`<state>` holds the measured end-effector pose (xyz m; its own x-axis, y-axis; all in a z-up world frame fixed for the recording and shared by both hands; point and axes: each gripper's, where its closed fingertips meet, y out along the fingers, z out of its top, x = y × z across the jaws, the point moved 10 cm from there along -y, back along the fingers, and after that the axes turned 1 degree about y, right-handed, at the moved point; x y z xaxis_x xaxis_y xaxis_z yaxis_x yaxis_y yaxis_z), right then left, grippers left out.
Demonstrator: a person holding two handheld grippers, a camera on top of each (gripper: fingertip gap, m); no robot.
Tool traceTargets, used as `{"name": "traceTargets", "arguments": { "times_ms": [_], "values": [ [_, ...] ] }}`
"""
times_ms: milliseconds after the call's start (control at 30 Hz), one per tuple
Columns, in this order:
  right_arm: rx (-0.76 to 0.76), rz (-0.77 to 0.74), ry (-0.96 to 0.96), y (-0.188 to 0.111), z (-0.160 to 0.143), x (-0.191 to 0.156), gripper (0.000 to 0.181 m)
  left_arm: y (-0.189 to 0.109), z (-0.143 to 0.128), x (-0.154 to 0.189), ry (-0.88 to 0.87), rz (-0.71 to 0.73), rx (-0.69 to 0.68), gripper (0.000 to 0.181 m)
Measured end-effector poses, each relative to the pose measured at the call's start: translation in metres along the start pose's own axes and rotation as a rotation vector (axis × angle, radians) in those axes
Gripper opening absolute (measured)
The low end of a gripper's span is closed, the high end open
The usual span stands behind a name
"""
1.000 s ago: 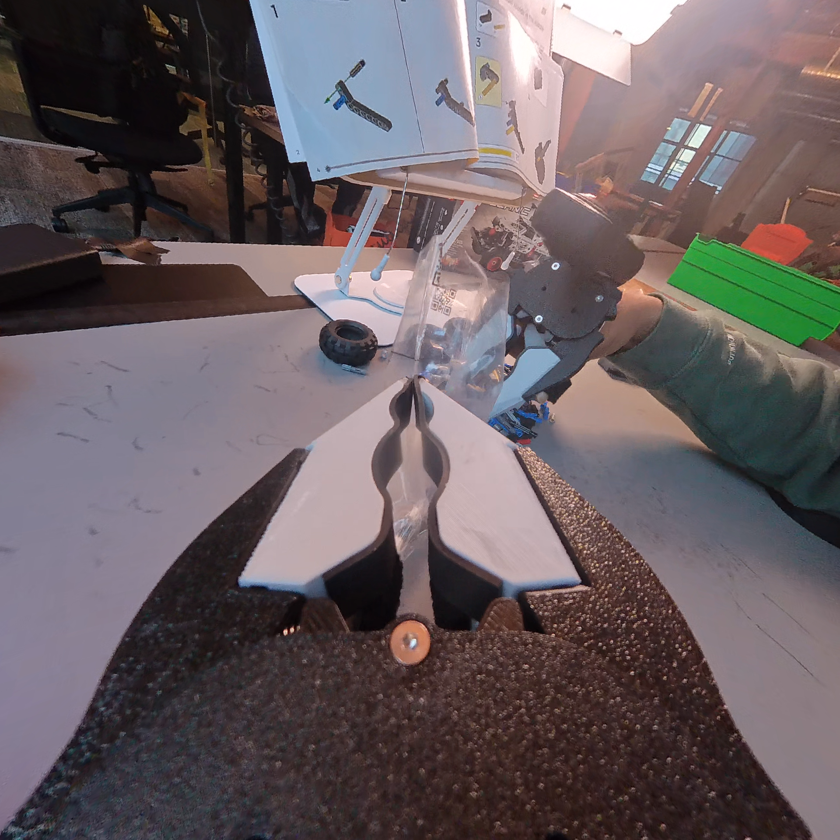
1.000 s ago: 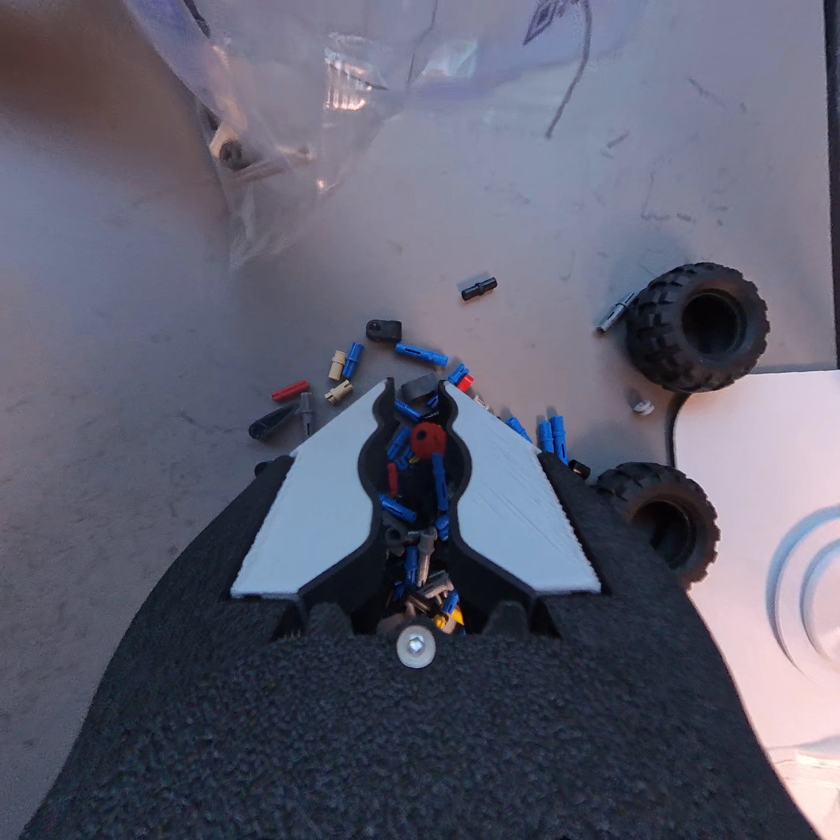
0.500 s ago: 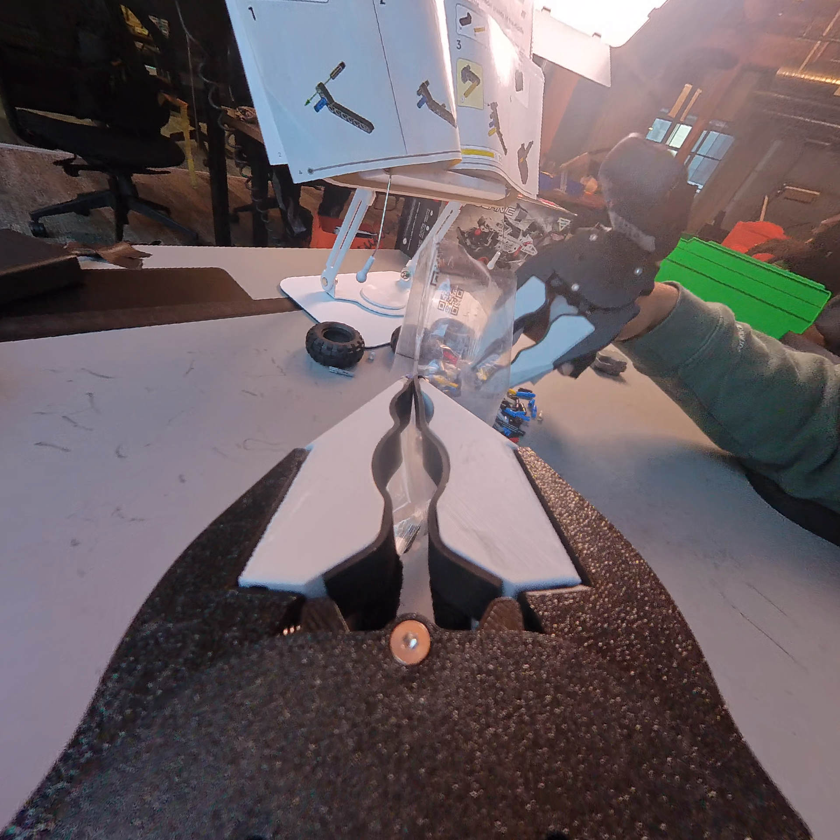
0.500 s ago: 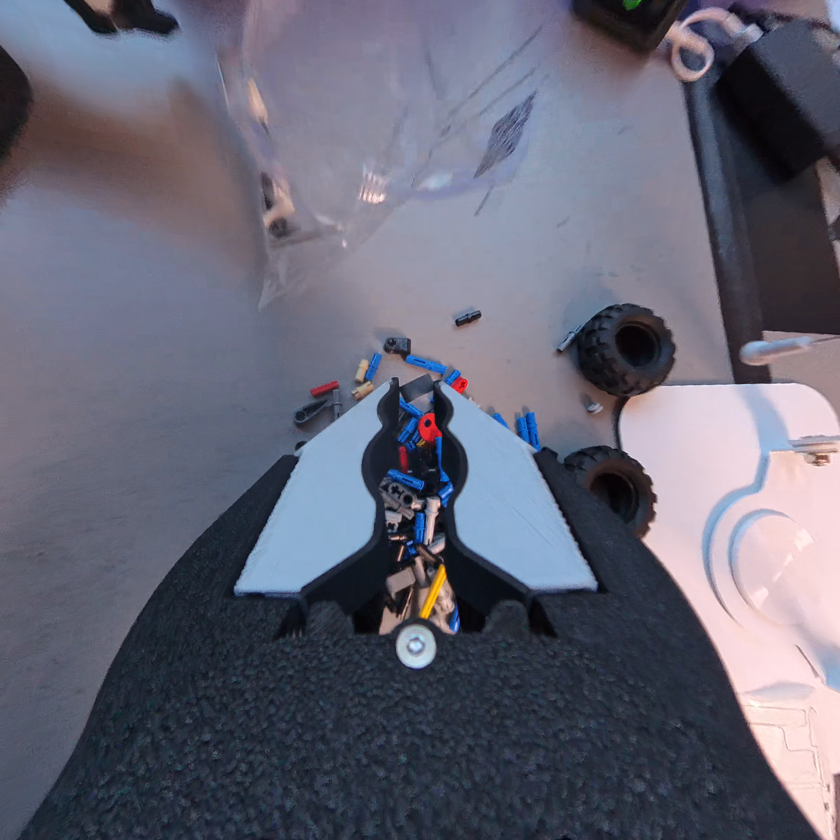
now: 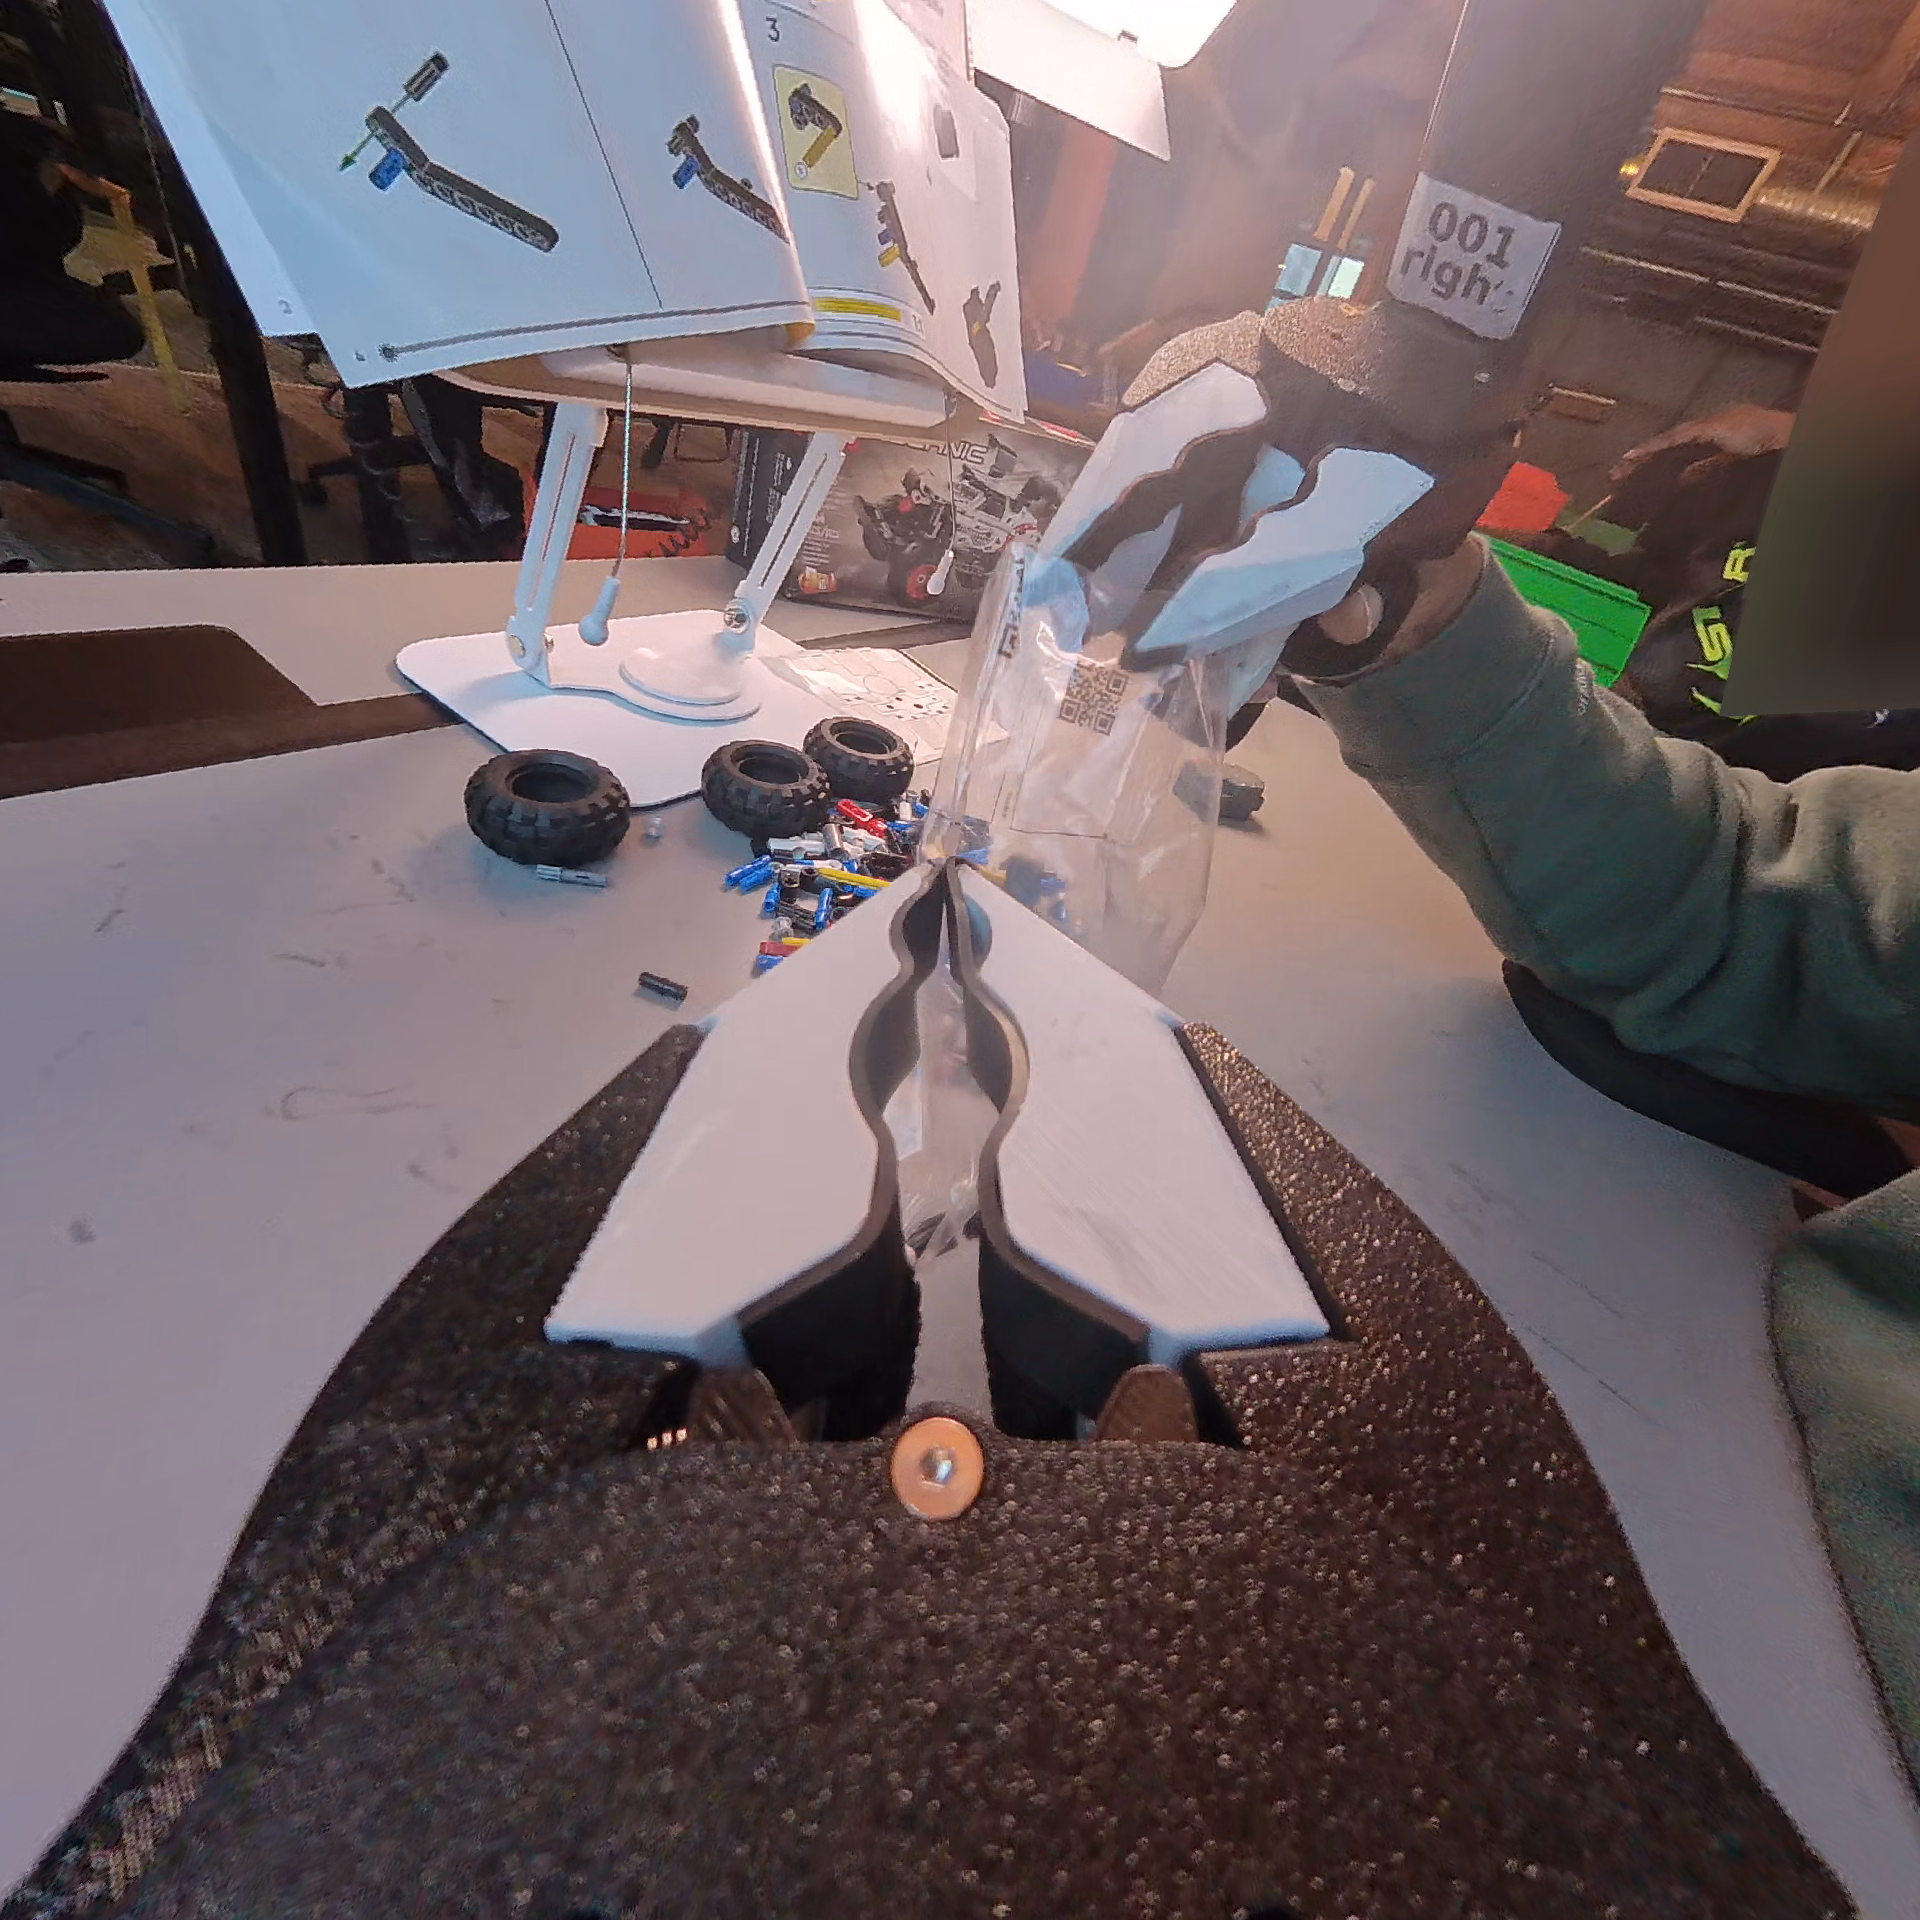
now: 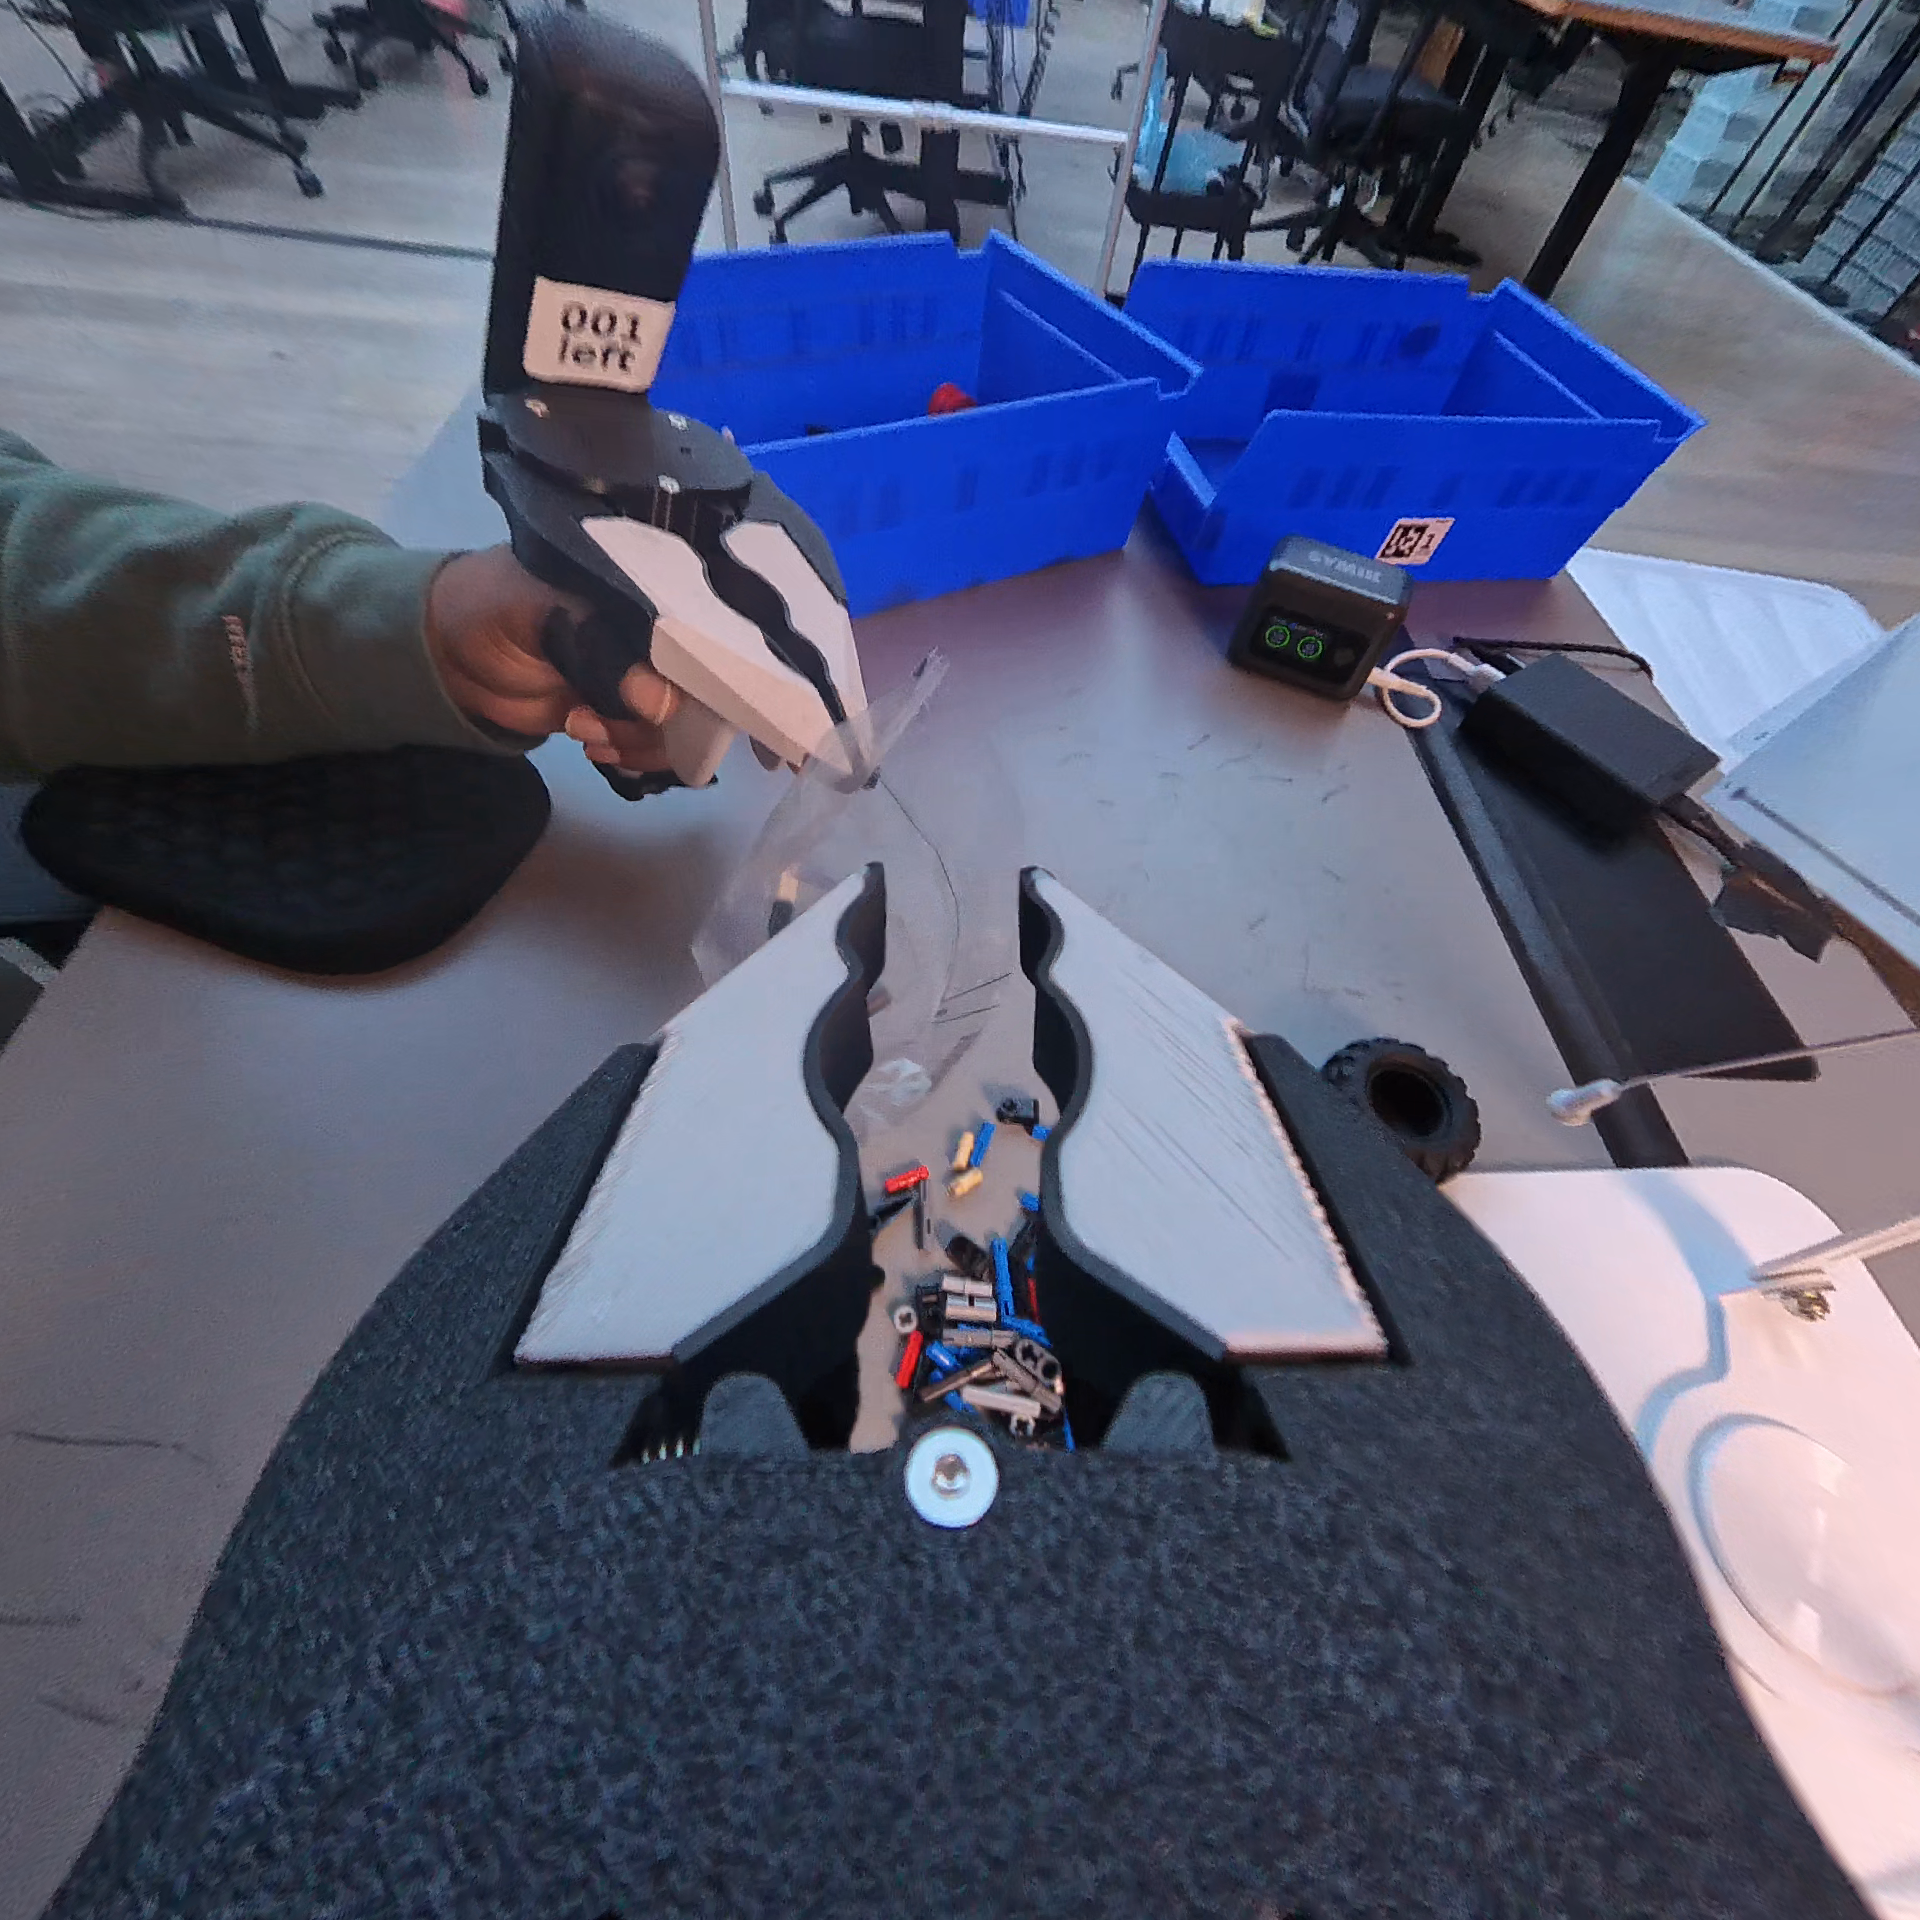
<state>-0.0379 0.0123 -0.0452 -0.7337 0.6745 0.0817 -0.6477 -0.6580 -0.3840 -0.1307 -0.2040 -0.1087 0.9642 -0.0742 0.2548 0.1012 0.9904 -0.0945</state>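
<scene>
the left gripper [image 5: 943, 891] still has its jaws pressed together on the lower edge of a clear plastic bag [image 5: 1081, 790], which stands up from the pinch over the grey worktop [image 5: 260, 1039]. the right gripper [image 6: 951, 883] has changed most: a second ago it was low over the small parts with its jaws nearly together, and now it is raised and tipped level with its jaws spread wide. in the left wrist view its fingertips [image 5: 1153, 634] sit at the bag's top edge, though whether they touch the film is hard to tell through the clear plastic. the bag looks nearly emptied compared with the earlier left wrist view, where dark pieces bulged inside it. the pile of small coloured parts [image 5: 831, 862] now lies loose on the worktop just in front of the left gripper, blue, red, tan and grey pins spread beside three black tyres [image 5: 548, 805] near the white stand base [image 5: 582, 686]. an open instruction booklet [image 5: 499, 177] rests on that stand. the right wrist view now takes in two blue bins [image 6: 935, 436] and a small black device [image 6: 1320, 613] at the far side of the worktop, which were out of frame earlier.
</scene>
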Motion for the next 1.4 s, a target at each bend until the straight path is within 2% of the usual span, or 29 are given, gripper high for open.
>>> {"name": "traceTargets", "arguments": {
  "times_ms": [167, 267, 333, 433, 533, 600, 667, 800, 933, 1133, 1233, 1300, 1333, 1400],
  "values": [
    [0.230, -0.003, 0.094, -0.038, 0.011, 0.009, 0.040, -0.005, 0.004, -0.003, -0.050, -0.010, 0.062, 0.000],
    [0.213, -0.003, 0.143, -0.050, -0.010, 0.006, 0.055, -0.006, 0.006, -0.003, -0.099, -0.048, 0.121, 0.000],
    [0.211, -0.024, 0.163, -0.050, -0.030, -0.002, 0.051, -0.004, 0.007, -0.001, -0.130, -0.081, 0.145, 0.000],
    [0.277, -0.066, 0.192, -0.048, -0.050, -0.016, 0.034, 0.003, 0.008, 0.005, -0.170, -0.127, 0.164, 0.000],
    [0.381, -0.014, 0.252, -0.048, -0.049, -0.030, 0.028, 0.010, 0.008, 0.013, -0.169, -0.148, 0.162, 0.000],
    [0.404, -0.057, 0.256, -0.050, -0.046, -0.033, 0.023, 0.013, 0.008, 0.018, -0.161, -0.161, 0.158, 0.000],
    [0.413, -0.079, 0.256, -0.050, -0.046, -0.034, 0.021, 0.016, 0.007, 0.021, -0.156, -0.170, 0.152, 0.000],
    [0.420, -0.109, 0.277, -0.052, -0.048, -0.031, 0.006, 0.019, 0.006, 0.025, -0.155, -0.187, 0.143, 0.000],
    [0.421, -0.107, 0.320, -0.052, -0.052, -0.028, 0.010, 0.021, 0.005, 0.027, -0.146, -0.195, 0.133, 0.000],
    [0.409, -0.115, 0.337, -0.054, -0.056, -0.027, 0.000, 0.023, 0.004, 0.031, -0.135, -0.226, 0.116, 0.000],
    [0.415, -0.131, 0.318, -0.065, -0.055, -0.029, 0.000, 0.025, 0.001, 0.027, -0.136, -0.187, 0.082, 0.002],
    [0.402, -0.155, 0.295, -0.079, -0.055, -0.032, 0.000, 0.025, 0.000, 0.019, -0.109, -0.136, 0.054, 0.013],
    [0.389, -0.177, 0.282, -0.087, -0.056, -0.034, 0.000, 0.026, -0.001, 0.014, -0.072, -0.089, 0.009, 0.015],
    [0.360, -0.224, 0.274, -0.104, -0.058, -0.038, 0.000, 0.035, -0.009, 0.000, 0.038, 0.026, -0.165, 0.020]
  ]
}}
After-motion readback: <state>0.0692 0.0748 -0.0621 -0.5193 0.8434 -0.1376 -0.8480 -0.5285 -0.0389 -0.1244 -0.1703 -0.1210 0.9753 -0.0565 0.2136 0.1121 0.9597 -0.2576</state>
